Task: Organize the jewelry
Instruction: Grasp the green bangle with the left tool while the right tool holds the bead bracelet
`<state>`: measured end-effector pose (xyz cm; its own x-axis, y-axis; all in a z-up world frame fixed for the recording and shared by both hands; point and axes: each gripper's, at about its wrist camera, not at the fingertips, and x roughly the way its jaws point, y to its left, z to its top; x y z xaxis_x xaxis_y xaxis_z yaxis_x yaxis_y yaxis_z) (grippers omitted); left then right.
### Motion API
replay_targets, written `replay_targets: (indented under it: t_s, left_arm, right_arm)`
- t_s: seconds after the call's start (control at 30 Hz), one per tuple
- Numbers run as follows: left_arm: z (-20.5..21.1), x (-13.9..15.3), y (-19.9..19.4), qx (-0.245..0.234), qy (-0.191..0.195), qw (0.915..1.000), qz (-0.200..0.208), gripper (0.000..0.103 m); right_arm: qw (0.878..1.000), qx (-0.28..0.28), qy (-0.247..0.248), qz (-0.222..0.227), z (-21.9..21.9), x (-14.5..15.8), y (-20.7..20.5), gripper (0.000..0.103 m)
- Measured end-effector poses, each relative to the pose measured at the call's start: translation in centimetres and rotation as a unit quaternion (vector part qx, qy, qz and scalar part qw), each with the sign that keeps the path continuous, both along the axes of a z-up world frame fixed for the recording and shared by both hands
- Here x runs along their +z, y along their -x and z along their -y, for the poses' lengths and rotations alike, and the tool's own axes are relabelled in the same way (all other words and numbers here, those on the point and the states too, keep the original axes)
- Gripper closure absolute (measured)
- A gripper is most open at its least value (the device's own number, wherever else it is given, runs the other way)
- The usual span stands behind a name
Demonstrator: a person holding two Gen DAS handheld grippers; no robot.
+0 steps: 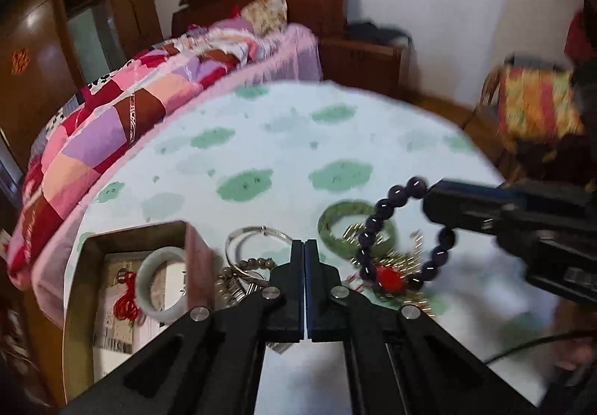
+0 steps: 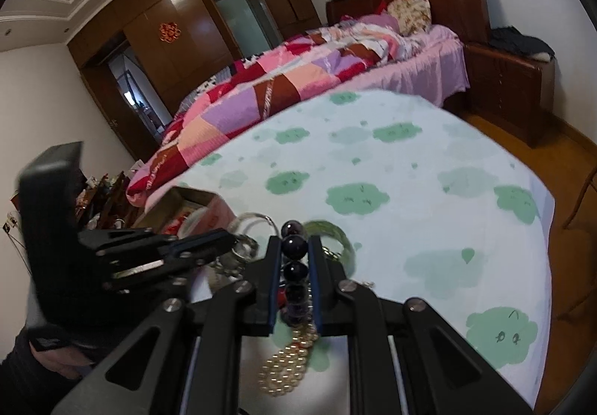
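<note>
My right gripper (image 2: 294, 247) is shut on a dark purple bead bracelet (image 2: 294, 245), which hangs as a loop (image 1: 373, 224) above the jewelry pile; in the left wrist view that gripper (image 1: 429, 206) comes in from the right. My left gripper (image 1: 305, 247) is shut, its jaws touching with nothing seen between them, just in front of a silver bangle (image 1: 238, 239) and a brown bead bracelet (image 1: 231, 273). A green bangle (image 1: 328, 224) lies behind the purple loop. A red bead (image 1: 388, 275) sits among gold strands. A white bangle (image 1: 145, 277) lies in the open box (image 1: 130, 234).
The round table wears a pale cloth with green cloud shapes (image 1: 335, 139). A gold bead chain (image 2: 287, 366) lies under the right gripper. A bed with a patchwork quilt (image 1: 112, 124) stands close behind the table on the left, a patterned bundle (image 1: 537, 101) on the right.
</note>
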<state>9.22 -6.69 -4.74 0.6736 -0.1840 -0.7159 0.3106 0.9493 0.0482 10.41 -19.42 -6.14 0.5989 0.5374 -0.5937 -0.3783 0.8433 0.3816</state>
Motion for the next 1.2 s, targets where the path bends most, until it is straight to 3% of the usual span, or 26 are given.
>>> replay_targets:
  t_s: [0.13, 0.33, 0.43, 0.57, 0.6, 0.7, 0.73, 0.9, 0.97, 1.0, 1.1, 1.2]
  left_arm:
    - [-1.9, 2.6, 1.7, 0.006, 0.048, 0.9986, 0.022, 0.103]
    - [-3.8, 4.2, 2.7, 0.001, 0.104, 0.9941, 0.032, 0.103]
    - [-3.5, 3.9, 2.5, -0.004, 0.085, 0.9957, 0.037, 0.103]
    - [-2.4, 1.9, 0.5, -0.013, 0.049, 0.9987, 0.005, 0.100]
    - [-2.3, 1.2, -0.1, -0.011, 0.044, 0.9990, -0.004, 0.091]
    - [-1.8, 0.0, -1.4, 0.000, 0.042, 0.9990, -0.014, 0.042]
    - [-1.6, -0.2, -1.6, 0.005, 0.043, 0.9990, -0.009, 0.038]
    - [0.9, -1.5, -3.7, -0.007, 0.031, 0.9992, -0.026, 0.038]
    - [1.8, -2.6, -5.0, -0.008, 0.020, 0.9987, -0.046, 0.051]
    - [2.1, -3.3, -5.8, -0.009, 0.018, 0.9980, -0.060, 0.065]
    - [3.0, -5.3, -7.2, -0.013, 0.013, 0.9954, -0.095, 0.073]
    - [3.5, -6.1, -7.3, -0.022, 0.015, 0.9941, -0.105, 0.096]
  right_arm:
    - [1.000, 0.006, -0.006, 0.015, -0.4, 1.4, 0.6, 0.087]
    - [0.999, 0.015, -0.007, 0.030, -1.1, 2.7, 1.1, 0.087]
    - [0.999, 0.018, -0.004, 0.030, -1.4, 2.6, 0.9, 0.087]
    - [1.000, 0.017, 0.000, 0.023, -1.4, 2.2, 0.5, 0.087]
    - [1.000, 0.013, -0.001, 0.021, -1.2, 2.1, 0.3, 0.087]
    - [1.000, 0.004, -0.005, 0.020, -0.2, 2.1, -0.1, 0.087]
    - [1.000, -0.003, -0.008, 0.022, 0.3, 2.3, -0.2, 0.087]
    - [0.999, -0.020, -0.012, 0.023, 1.4, 2.5, -0.7, 0.087]
    - [0.999, -0.025, -0.012, 0.019, 1.7, 2.2, -0.9, 0.087]
    - [0.999, -0.026, -0.011, 0.018, 1.7, 2.0, -0.9, 0.087]
    - [1.000, -0.027, -0.009, 0.013, 1.8, 1.6, -1.2, 0.087]
    - [1.000, -0.025, -0.006, 0.012, 1.7, 1.5, -1.1, 0.087]
